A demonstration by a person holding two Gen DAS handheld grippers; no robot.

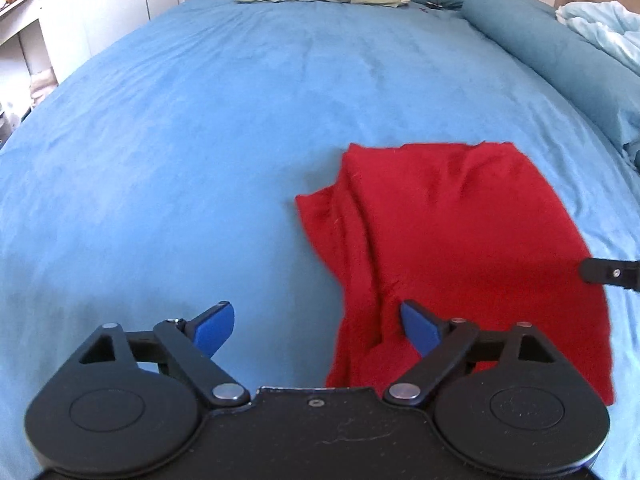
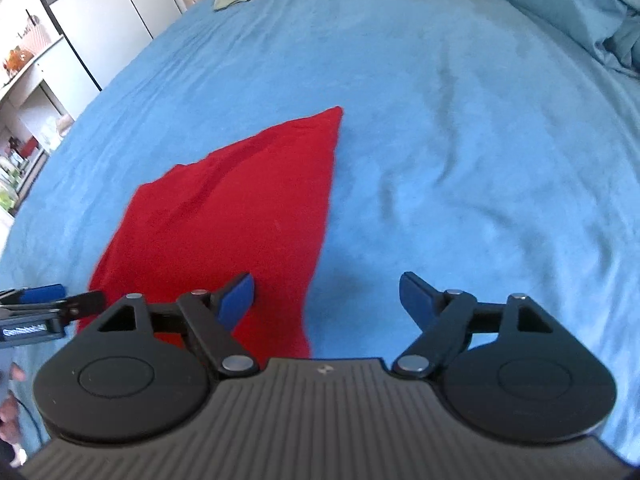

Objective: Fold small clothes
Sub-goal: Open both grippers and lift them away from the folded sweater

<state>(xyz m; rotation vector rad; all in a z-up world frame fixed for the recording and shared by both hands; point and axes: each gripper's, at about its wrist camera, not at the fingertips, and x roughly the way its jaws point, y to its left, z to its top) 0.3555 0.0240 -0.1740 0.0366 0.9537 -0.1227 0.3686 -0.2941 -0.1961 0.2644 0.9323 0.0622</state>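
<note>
lying on the bed (image 1: pixel 200 140), the red cloth (image 1: pixel 460 240) looks soft, light, maybe already folded; both grippers, left (image 1: pixel 316 322) and right (image 2: pixel 326 298), gape empty; pinch near corners.

Left gripper (image 1: pixel 316 328): matte black body, two round black discs at the sides, black linkage arms with silver rivets, blue finger pads (image 1: pixel 214 328), small centre screw on a scuffed flat plate. Right gripper (image 2: pixel 326 300): same black discs, linkages, silver rivets, blue pads (image 2: pixel 240 300), but a ribbed grey body with a small logo.
</note>
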